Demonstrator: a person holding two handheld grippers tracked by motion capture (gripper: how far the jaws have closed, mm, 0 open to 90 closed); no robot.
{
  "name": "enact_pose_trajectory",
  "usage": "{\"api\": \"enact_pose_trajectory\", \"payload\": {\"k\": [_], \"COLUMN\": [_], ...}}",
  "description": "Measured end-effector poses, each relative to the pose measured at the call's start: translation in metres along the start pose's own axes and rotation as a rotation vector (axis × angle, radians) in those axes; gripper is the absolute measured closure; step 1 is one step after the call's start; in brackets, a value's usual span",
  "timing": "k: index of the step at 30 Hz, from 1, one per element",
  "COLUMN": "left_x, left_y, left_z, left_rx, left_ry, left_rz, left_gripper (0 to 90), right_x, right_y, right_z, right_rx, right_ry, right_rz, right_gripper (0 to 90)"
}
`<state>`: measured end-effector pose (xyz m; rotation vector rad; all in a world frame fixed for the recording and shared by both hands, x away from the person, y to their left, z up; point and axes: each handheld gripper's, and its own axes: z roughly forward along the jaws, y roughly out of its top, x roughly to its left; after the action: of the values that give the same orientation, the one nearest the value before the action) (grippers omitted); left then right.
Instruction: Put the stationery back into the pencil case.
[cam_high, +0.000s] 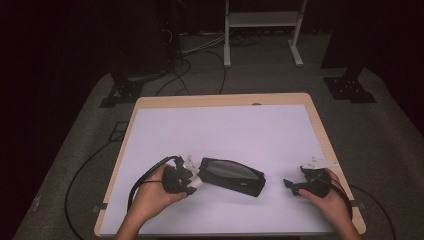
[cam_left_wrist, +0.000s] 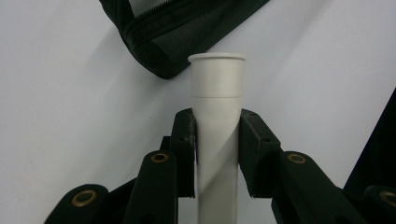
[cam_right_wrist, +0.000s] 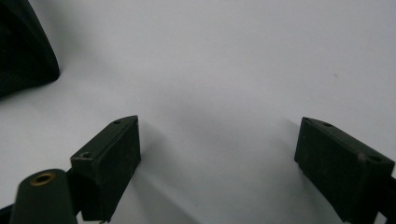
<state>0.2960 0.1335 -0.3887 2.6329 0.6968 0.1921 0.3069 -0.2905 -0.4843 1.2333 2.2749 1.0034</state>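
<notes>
In the high view, the left claw (cam_high: 192, 176) sits just left of the black mesh pouch (cam_high: 232, 176) on the tabletop (cam_high: 225, 125); the right claw (cam_high: 292, 186) rests well right of the pouch. The left gripper view shows its jaws clamped on a white tube (cam_left_wrist: 217, 121), perhaps a marker, near the pouch's corner. The right gripper view shows jaws spread wide, holding nothing

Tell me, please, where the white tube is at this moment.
The white tube is clamped between the jaws of the left claw, at the near left of the table, just left of the black pouch.
</notes>
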Motion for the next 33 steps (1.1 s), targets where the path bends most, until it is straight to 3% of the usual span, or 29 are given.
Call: {"api": "enact_pose_trajectory", "payload": {"k": [12, 33], "left_x": [0.002, 0.014], "left_y": [0.014, 0.049], "left_z": [-0.017, -0.033], "left_rx": [-0.048, -0.103], "left_ry": [0.014, -0.008], "left_rz": [0.018, 0.050], "left_gripper": [69.0, 69.0], "right_x": [0.000, 0.000], "right_y": [0.000, 0.000], "right_z": [0.000, 0.000], "right_rx": [0.000, 0.000], "right_ry": [0.000, 0.000], "right_rz": [0.000, 0.000], "right_gripper": [13.0, 13.0]}}
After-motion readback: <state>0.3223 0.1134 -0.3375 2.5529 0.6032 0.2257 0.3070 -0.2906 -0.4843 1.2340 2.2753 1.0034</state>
